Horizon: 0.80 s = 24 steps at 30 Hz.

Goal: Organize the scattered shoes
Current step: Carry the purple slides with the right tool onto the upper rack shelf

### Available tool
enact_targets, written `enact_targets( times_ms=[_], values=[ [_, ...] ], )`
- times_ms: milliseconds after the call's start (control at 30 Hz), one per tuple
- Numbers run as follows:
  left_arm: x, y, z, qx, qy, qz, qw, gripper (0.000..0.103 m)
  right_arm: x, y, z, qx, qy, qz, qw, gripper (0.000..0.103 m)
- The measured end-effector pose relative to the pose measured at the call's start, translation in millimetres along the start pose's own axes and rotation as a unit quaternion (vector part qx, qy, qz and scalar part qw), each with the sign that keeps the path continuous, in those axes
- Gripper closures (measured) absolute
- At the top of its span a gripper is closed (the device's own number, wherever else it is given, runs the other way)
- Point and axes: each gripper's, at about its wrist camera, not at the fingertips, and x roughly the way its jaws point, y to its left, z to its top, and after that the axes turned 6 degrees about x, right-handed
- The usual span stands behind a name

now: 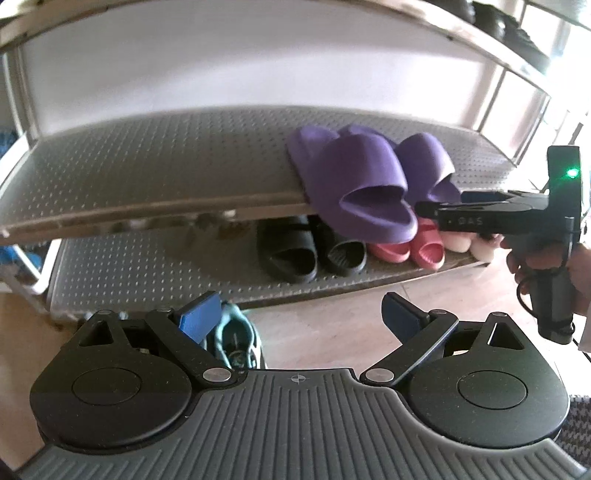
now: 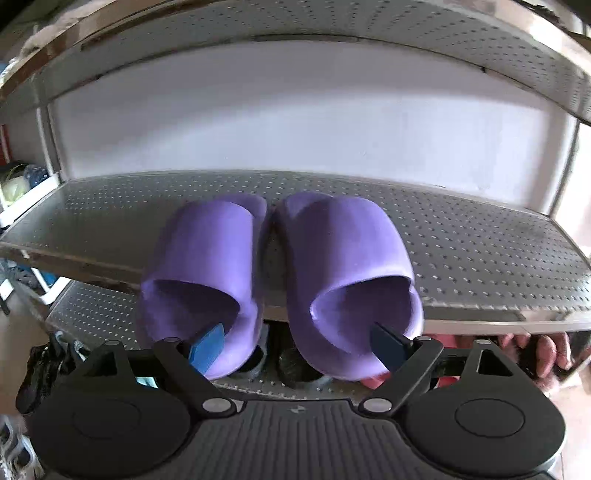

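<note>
Right gripper (image 2: 297, 349): jaws spread wide, nothing clamped. Its blue pads sit at the heel ends of the two purple slippers, one pad at each slipper; whether either pad touches the foam cannot be told. In the left wrist view the same gripper (image 1: 419, 208) comes in from the right, held by a hand (image 1: 546, 262) on its black grip, with its tip at the heel of the nearer slipper.

Directly ahead of the right gripper, the left purple slipper (image 2: 207, 280) and the right purple slipper (image 2: 351, 280) lie side by side on the middle shelf (image 2: 480, 258), toes toward the white back wall, touching or nearly so at the toes. Both heels overhang the shelf's front edge.

Below and beyond the gripper, on the bottom shelf (image 1: 147, 266), stand a pair of black sandals (image 1: 306, 254), a pair of pink slippers (image 1: 406, 251) just beside them, and pale shoes (image 1: 465, 243) further right, partly hidden behind the right gripper.

Left gripper (image 1: 299, 317): jaws apart, empty, hanging over the wooden floor (image 1: 332, 332) in front of the rack. Just beyond its left pad a teal shoe (image 1: 236, 339) lies on the floor, partly hidden by the gripper's linkage. Ahead and above it, the left part of the middle shelf is bare perforated metal.

Above both grippers, the upper shelf (image 1: 480, 33) carries dark shoes (image 1: 506, 26) at its far right end; detail there is too blurred to tell.
</note>
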Motion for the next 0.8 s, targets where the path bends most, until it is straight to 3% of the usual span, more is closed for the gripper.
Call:
enact_targets(
  times_ms=[200, 467, 500, 600, 667, 800],
  values=[
    [2, -1, -3, 0.002, 0.004, 0.002, 1.0000, 0.006, 21, -1, 4, 0.006, 0.000, 0.025, 1.000, 0.017],
    [5, -1, -5, 0.011, 0.010, 0.007, 0.9999, 0.006, 57, -5, 11, 0.010, -0.016, 0.012, 1.000, 0.017],
    [6, 0, -6, 0.011, 0.012, 0.008, 0.9998, 0.006, 60, -3, 13, 0.013, -0.020, 0.010, 1.000, 0.020],
    [7, 4, -6, 0.010, 0.017, 0.014, 0.9997, 0.006, 61, 6, 16, 0.012, -0.029, 0.012, 0.999, 0.049],
    [8, 6, -7, 0.007, 0.019, 0.015, 0.9997, 0.006, 62, 11, 20, 0.013, -0.028, 0.004, 1.000, 0.054],
    [8, 8, -8, -0.001, 0.022, 0.014, 0.9997, 0.006, 64, 25, 27, 0.012, -0.036, -0.031, 0.999, 0.073]
  ],
)
